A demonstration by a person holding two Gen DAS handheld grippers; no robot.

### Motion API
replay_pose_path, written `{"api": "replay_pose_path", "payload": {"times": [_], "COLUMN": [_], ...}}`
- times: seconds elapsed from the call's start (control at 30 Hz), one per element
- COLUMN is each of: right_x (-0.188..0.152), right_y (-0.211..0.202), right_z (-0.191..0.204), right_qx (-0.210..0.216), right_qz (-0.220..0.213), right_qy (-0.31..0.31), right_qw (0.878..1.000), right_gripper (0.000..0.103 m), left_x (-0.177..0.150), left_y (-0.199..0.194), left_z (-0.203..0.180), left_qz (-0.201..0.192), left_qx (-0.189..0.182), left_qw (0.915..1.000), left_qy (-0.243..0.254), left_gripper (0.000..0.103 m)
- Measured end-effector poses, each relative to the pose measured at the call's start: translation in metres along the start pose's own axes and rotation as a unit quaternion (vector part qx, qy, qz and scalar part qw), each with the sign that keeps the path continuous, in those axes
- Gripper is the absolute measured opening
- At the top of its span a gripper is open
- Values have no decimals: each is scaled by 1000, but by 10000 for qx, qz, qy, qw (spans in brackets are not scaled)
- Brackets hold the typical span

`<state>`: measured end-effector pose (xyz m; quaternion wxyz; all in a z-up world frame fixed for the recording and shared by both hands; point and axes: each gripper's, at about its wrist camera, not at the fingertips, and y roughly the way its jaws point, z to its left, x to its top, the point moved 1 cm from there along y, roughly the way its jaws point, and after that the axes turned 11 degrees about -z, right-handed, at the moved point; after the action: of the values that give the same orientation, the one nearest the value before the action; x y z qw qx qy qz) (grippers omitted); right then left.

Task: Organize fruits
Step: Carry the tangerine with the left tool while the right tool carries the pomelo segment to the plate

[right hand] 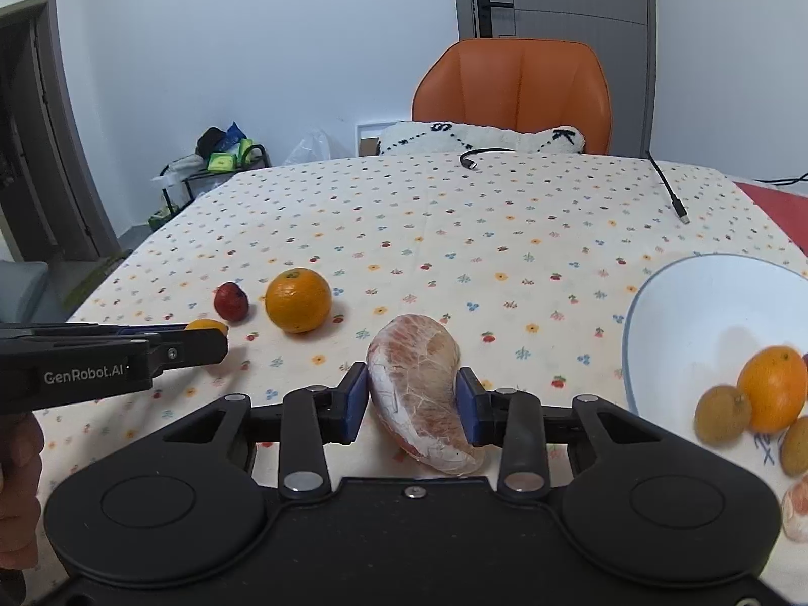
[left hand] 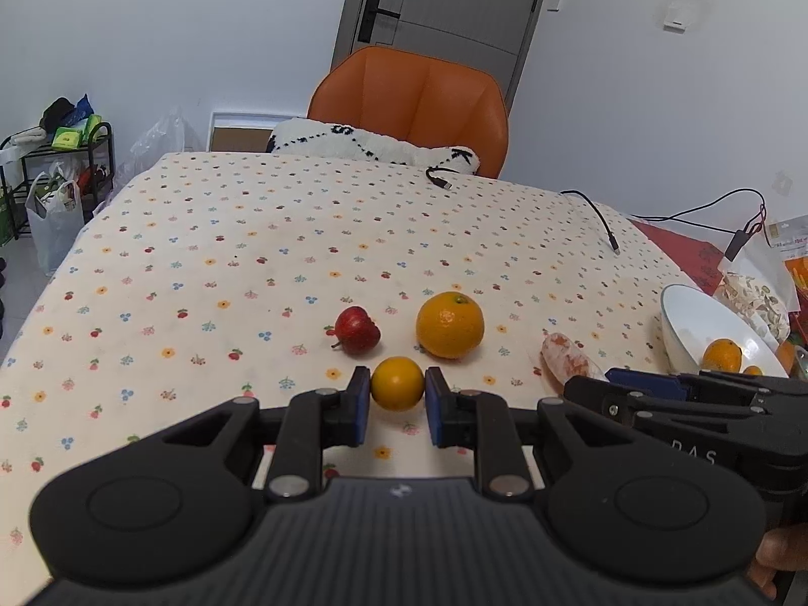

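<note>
My left gripper (left hand: 397,395) is shut on a small orange (left hand: 397,384) that rests on the flowered tablecloth; both blue pads touch its sides. Just beyond it lie a red fruit (left hand: 357,331) and a large orange (left hand: 449,324). My right gripper (right hand: 414,396) is shut on a peeled pomelo segment (right hand: 419,389), with a pad against each flank. To the right stands a white bowl (right hand: 697,313) holding an orange (right hand: 771,389) and brownish fruits (right hand: 722,414). The right wrist view shows the left gripper (right hand: 202,341) from the side, at the left.
Two black cables (left hand: 601,222) lie on the far right of the table. An orange chair (left hand: 419,101) with a white cushion stands behind the far edge. Snack bags (left hand: 752,293) and a red cloth (left hand: 676,247) crowd the right side beyond the bowl.
</note>
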<state>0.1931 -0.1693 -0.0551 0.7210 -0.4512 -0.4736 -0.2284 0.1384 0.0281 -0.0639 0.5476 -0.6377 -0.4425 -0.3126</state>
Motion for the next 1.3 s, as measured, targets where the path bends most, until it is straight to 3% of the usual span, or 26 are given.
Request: {"api": "replay_pose_path", "payload": {"times": [0.7, 1.3], "right_x": [13, 17], "right_y": [-51, -87], "right_z": [-19, -50], "right_qx": [-28, -342], "right_qz": [-559, -882], "right_qy": [238, 396], "right_qw": [9982, 9947], "right_gripper": [35, 35], "left_x": [16, 20], "left_y": [-23, -18], "left_z": [-38, -82], "left_qz": [-275, -341], "left_qx": [-273, -697], "left_qw": [9990, 9963], "left_qy": [223, 379], "left_gripper": [21, 21]}}
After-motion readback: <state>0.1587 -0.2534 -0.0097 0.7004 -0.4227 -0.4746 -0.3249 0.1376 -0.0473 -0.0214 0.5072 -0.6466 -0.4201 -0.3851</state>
